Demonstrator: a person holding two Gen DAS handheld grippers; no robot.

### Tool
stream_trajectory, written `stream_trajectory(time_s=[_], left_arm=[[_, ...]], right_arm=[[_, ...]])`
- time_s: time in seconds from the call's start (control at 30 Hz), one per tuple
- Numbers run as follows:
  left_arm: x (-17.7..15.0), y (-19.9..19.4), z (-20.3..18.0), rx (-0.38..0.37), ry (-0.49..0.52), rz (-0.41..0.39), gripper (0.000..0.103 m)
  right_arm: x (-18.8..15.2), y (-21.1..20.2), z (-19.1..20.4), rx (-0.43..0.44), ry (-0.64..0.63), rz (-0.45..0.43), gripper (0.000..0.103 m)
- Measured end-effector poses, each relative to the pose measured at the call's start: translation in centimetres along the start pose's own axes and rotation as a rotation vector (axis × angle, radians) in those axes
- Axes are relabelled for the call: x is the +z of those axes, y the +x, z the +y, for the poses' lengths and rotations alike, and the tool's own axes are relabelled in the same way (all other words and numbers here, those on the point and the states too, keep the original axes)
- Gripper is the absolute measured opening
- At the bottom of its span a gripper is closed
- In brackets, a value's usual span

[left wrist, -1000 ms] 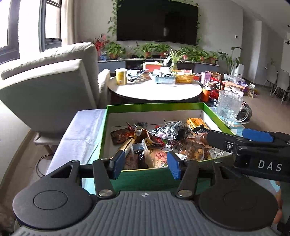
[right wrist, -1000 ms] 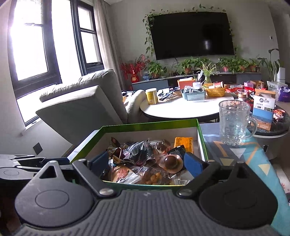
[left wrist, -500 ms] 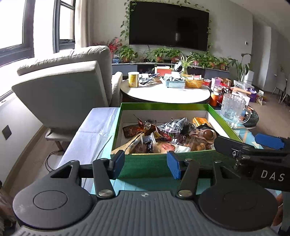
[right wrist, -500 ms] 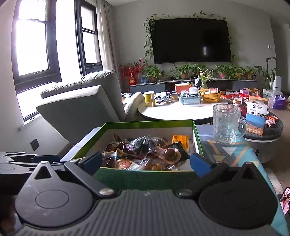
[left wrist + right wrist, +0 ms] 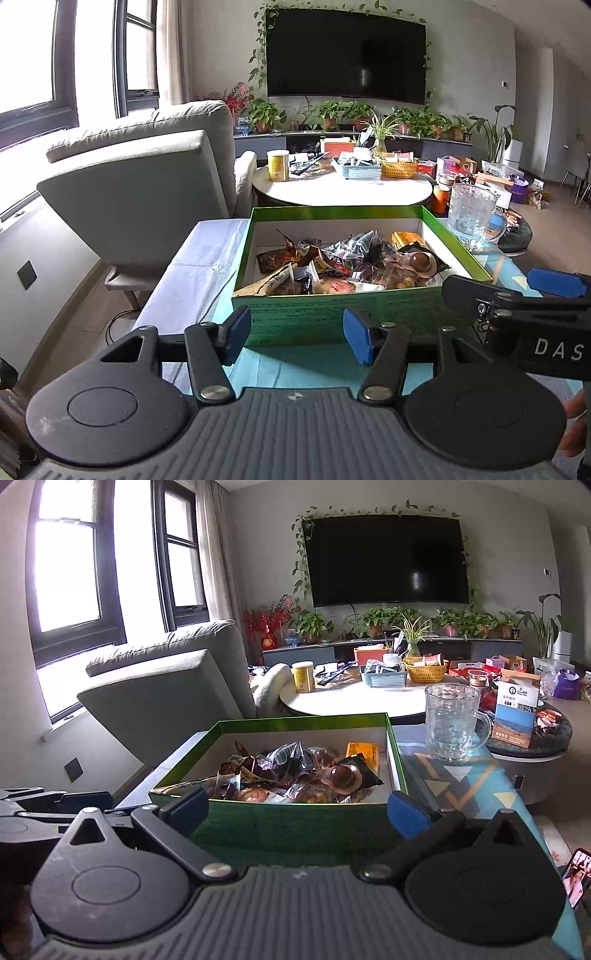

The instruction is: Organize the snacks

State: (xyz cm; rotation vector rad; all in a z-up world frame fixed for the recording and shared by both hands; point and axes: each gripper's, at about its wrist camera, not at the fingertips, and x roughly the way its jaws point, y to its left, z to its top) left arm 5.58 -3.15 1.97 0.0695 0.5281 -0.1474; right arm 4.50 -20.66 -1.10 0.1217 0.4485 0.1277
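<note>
A green box holds a heap of wrapped snacks on a teal-patterned table; it also shows in the right wrist view with the snacks inside. My left gripper is open and empty, level with the box's near wall, a little short of it. My right gripper is open wide and empty in front of the same wall. The right gripper's body shows at the right of the left wrist view.
A glass mug stands on the table right of the box. A white cloth lies left of it. A grey armchair is at the left. A cluttered round table stands behind.
Both grippers have pulled back and risen away from the box; the box now lies farther ahead. Both stay open and empty.
</note>
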Motion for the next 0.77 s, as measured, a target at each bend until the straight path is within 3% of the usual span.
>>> stream_trajectory(time_s=[0.77], left_arm=[[-0.5, -1.0, 0.0, 0.014, 0.016, 0.013, 0.053]], right_arm=[[-0.2, -1.1, 0.5, 0.008, 0.001, 0.003, 0.038]])
